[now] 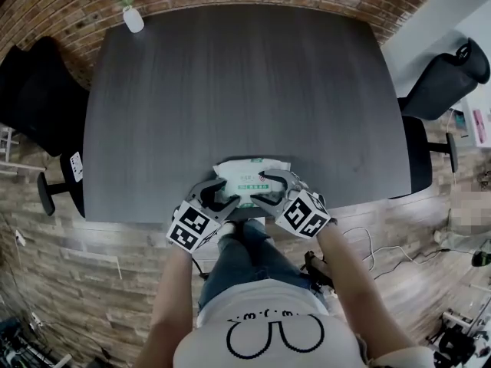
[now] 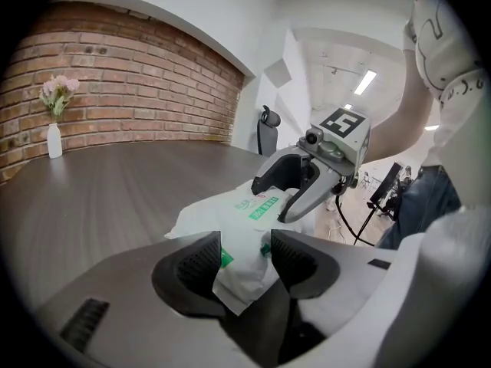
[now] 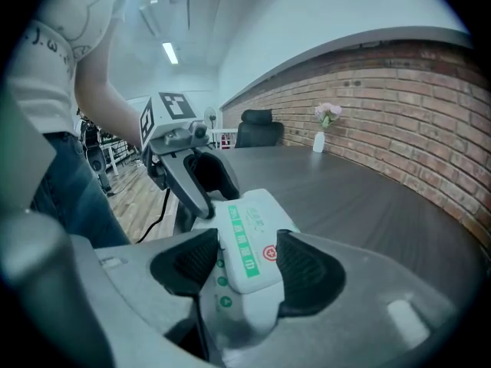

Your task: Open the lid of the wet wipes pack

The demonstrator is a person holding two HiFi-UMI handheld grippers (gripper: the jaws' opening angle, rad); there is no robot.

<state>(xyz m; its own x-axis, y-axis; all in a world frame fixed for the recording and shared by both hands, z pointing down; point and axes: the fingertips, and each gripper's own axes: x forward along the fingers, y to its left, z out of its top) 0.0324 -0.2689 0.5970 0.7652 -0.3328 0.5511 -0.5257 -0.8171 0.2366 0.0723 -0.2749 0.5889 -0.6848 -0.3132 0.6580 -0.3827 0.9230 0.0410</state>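
Seen from the head camera, we find the wet wipes pack [image 1: 252, 176] lying flat on the dark table [image 1: 230, 75], at the table's 6 o'clock edge, right in front of the person. A gripper meets it from each side. The left gripper [image 2: 245, 263] comes in from the pack's 8 o'clock. Its jaws stand about half closed, and its pads rest against both sides of the pack's crimped end, which pokes back between them. The right gripper [image 3: 245, 263] comes in from the pack's 4 o'clock. Its jaws are spread wide and straddle the other end. The white lid [image 3: 249, 236], with its green strip, sits between its pads and lies flat on the pack. We see the pack's sides close to both pads there, but no squeeze shows. The two grippers face each other across the pack, their marker cubes turned up towards us. A white vase of pink flowers [image 1: 132, 18] stands at the table's 11 o'clock corner. A black chair [image 1: 445, 75] waits off the table's 3 o'clock side.
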